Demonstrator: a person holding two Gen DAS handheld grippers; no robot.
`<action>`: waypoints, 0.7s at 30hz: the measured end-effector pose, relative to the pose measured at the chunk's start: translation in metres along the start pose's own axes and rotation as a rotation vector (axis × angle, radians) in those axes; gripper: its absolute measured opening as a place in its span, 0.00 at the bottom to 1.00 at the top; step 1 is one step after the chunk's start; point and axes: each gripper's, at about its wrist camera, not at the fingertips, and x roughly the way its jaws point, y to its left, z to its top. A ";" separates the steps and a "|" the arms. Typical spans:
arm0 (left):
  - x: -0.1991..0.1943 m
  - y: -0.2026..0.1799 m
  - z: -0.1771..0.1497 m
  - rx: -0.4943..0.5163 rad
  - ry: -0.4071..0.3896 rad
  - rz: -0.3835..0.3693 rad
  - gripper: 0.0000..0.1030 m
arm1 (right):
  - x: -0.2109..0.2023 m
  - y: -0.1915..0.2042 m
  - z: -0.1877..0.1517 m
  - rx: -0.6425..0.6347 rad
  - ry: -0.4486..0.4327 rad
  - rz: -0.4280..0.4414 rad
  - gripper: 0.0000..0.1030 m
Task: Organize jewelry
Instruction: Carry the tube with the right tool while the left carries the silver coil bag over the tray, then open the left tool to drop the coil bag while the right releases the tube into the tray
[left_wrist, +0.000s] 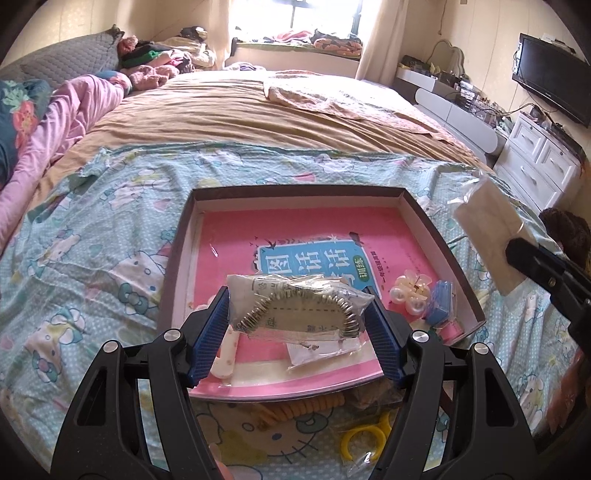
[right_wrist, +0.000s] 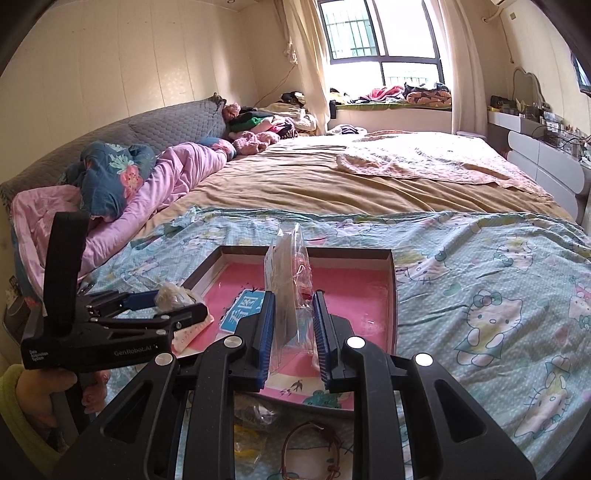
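The tray is the landmark: a shallow dark-rimmed box lying on the cartoon-print sheet of a bed, with a pink book flat inside it.

The left gripper hangs over the tray's near edge, its jaws about halfway apart and clamped on a clear bag. Inside that bag a silver bracelet shows as an arch, open side toward the camera. The bag's long axis runs straight across from one blue pad to the other, parallel to the tray's near edge, and it lies close to flat.

The right gripper is also above the tray's near part, seen in the left wrist view off the tray's right side. Its jaws are as closed as they go, pinching a second clear bag with a card in it. This bag stands on edge, long axis upright, thin edge toward the right wrist camera; something reddish shows inside, too unclear to name.

In the tray's near right corner sit a pearl clip and a blue clip, just beside each other. On the sheet just before the tray's near edge lie an orange coil, a yellow ring and a brown cord bracelet.
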 end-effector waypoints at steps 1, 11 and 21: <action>0.001 0.000 0.000 0.001 0.001 -0.002 0.60 | 0.001 0.000 0.000 -0.001 0.001 -0.001 0.19; 0.028 0.000 -0.010 0.021 0.060 -0.021 0.61 | 0.027 -0.002 0.000 -0.013 0.040 -0.012 0.19; 0.044 0.005 -0.015 0.019 0.100 -0.021 0.63 | 0.055 -0.004 -0.011 0.000 0.107 0.000 0.19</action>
